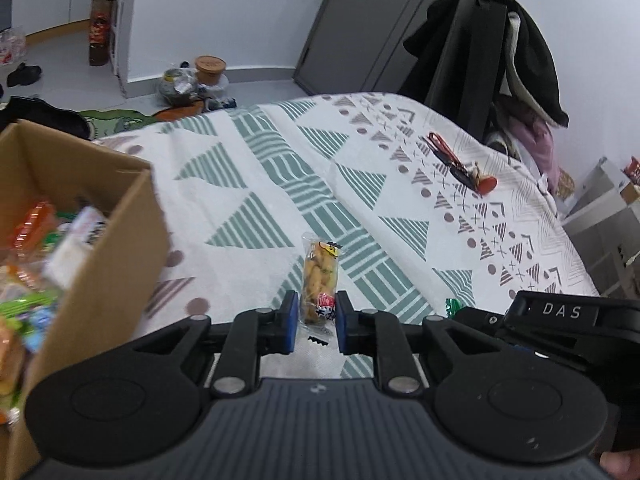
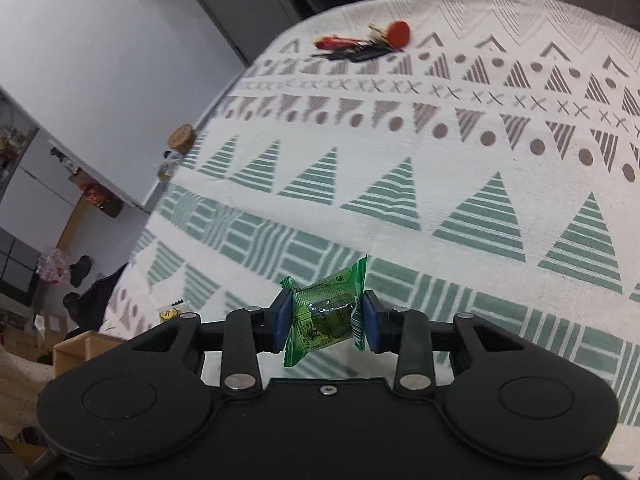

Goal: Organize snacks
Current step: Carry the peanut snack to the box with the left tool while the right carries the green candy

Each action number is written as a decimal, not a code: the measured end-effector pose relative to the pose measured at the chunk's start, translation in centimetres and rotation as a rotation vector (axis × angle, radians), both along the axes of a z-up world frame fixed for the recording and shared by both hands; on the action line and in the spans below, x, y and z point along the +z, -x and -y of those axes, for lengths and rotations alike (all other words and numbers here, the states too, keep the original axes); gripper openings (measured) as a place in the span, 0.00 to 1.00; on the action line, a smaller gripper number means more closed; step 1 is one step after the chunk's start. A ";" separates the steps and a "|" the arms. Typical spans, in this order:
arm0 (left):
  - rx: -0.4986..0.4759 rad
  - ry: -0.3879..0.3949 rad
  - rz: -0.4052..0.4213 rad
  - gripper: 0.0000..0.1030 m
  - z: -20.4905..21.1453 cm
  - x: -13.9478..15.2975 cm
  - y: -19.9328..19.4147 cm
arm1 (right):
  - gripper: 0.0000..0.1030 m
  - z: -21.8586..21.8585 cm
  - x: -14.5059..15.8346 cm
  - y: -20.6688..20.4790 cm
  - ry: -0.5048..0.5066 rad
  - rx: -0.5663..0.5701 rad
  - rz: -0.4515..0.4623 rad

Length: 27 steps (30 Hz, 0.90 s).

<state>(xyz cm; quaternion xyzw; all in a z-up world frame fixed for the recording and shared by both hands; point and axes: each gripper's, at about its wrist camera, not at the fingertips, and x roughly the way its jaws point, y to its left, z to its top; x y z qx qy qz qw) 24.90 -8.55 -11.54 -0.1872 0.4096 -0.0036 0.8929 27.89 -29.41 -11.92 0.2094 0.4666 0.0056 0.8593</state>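
A narrow clear packet of yellow-brown snacks (image 1: 319, 280) lies lengthwise on the patterned bedspread (image 1: 248, 184). My left gripper (image 1: 317, 318) is down at its near end, the blue pads pressed against both sides, shut on it. In the right wrist view my right gripper (image 2: 324, 318) is shut on a green wrapped snack (image 2: 326, 312), held just above the bedspread (image 2: 400, 152). A cardboard box (image 1: 120, 240) holding several colourful snack packets stands at the left; a corner of this cardboard box (image 2: 80, 348) shows low on the left in the right wrist view.
A bunch of keys with red tags (image 1: 460, 162) lies far right on the bed; the keys (image 2: 360, 46) also show at the top of the right wrist view. The right gripper's body (image 1: 560, 312) sits close on the right. Jackets hang on a dark rack (image 1: 492, 48) behind.
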 end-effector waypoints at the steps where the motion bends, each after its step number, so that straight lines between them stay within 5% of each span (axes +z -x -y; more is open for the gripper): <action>1: 0.005 -0.002 0.004 0.17 -0.2 0.4 0.4 | 0.34 -0.1 0.3 0.3 -0.001 0.005 0.010; 27: 0.138 -0.031 0.069 0.17 -7.5 7.7 8.0 | 0.34 -5.1 7.3 7.4 -0.053 0.137 0.218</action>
